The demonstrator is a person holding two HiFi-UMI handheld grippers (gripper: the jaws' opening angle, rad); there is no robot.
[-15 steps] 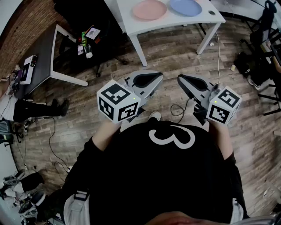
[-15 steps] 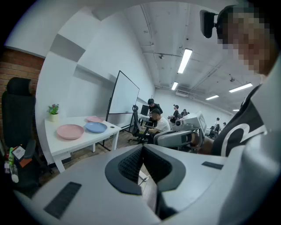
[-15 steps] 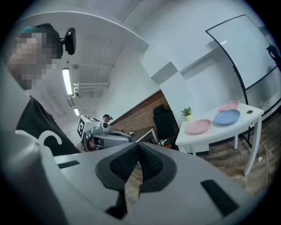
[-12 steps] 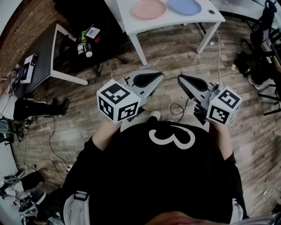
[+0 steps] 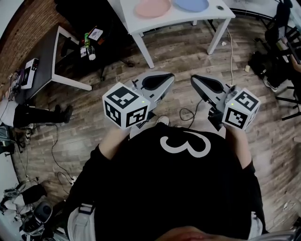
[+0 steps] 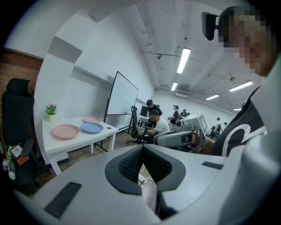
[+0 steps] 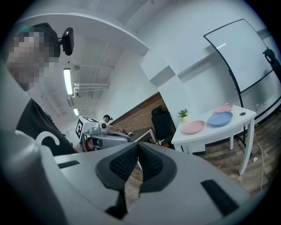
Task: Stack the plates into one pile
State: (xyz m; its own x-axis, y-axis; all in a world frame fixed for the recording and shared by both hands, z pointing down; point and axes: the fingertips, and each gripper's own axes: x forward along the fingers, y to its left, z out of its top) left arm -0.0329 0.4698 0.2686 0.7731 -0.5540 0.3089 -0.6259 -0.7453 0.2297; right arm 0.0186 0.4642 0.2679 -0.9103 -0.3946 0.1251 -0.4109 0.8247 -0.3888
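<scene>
The plates lie flat on the white table (image 5: 181, 20), well apart from the person: a pink plate (image 5: 151, 8) and a blue plate (image 5: 190, 4) side by side, with a third, smaller-looking pink plate (image 7: 224, 108) behind the blue one, near the table's far edge. The left gripper (image 5: 164, 80) and the right gripper (image 5: 197, 81) are held out in front of the body, and each has its fingers pressed together with nothing between them. The plates look stiff, smooth and fairly light, probably slippery on a flat grip, so the raised rim on the near side seems the best place to pinch. They may chip if dropped on each other. A small potted plant (image 7: 184, 115) stands at the table's left end. The wooden floor (image 5: 178, 56) up to the table is open apart from a cable (image 5: 186, 114); a dark desk (image 5: 44, 59) stands off to the left.
</scene>
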